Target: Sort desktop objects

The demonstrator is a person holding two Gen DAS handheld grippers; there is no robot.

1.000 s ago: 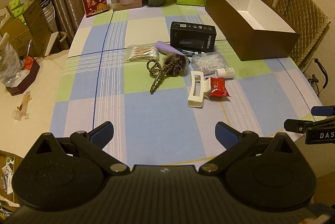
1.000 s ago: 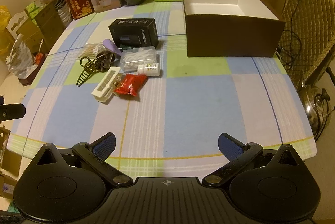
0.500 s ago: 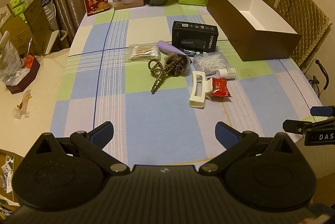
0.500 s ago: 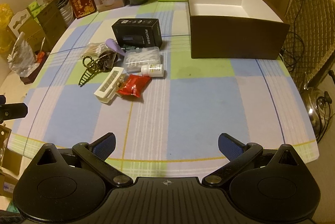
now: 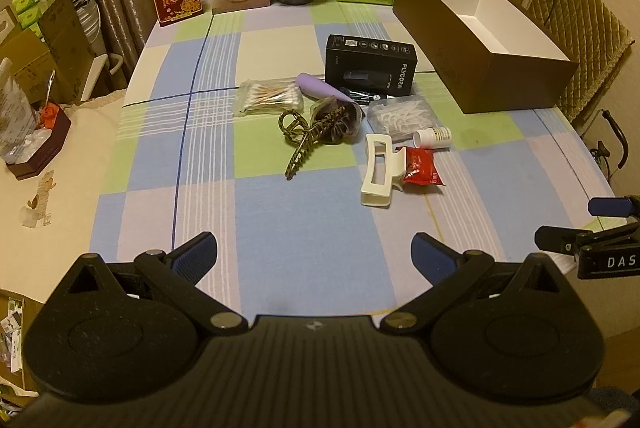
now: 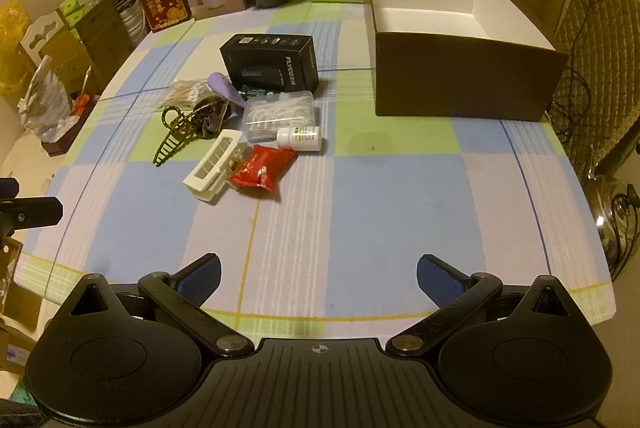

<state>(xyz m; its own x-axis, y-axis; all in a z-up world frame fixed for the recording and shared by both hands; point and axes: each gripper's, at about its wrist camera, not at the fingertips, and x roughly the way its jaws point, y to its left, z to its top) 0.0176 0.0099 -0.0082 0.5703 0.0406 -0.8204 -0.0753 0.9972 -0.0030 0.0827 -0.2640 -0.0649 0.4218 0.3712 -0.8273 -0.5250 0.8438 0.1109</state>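
**Checked cloth, clutter at centre frame**

Your left tongs (image 5: 314, 254) and right tongs (image 6: 318, 276) both gape wide, holding nothing, low in frame over the counter (image 6: 400, 211). The pile sits mid-frame: white hair claw (image 5: 378, 169) touching the red packet (image 5: 420, 165), a pill bottle (image 5: 434, 138) just beside. The brown box (image 6: 464, 83) stands upper right, apart from them.

A checked cloth tablecloth (image 5: 304, 228) looks matt; the red foil sachet (image 6: 262, 167) gleams; the cream plastic hair claw (image 5: 378, 169) looks smooth.
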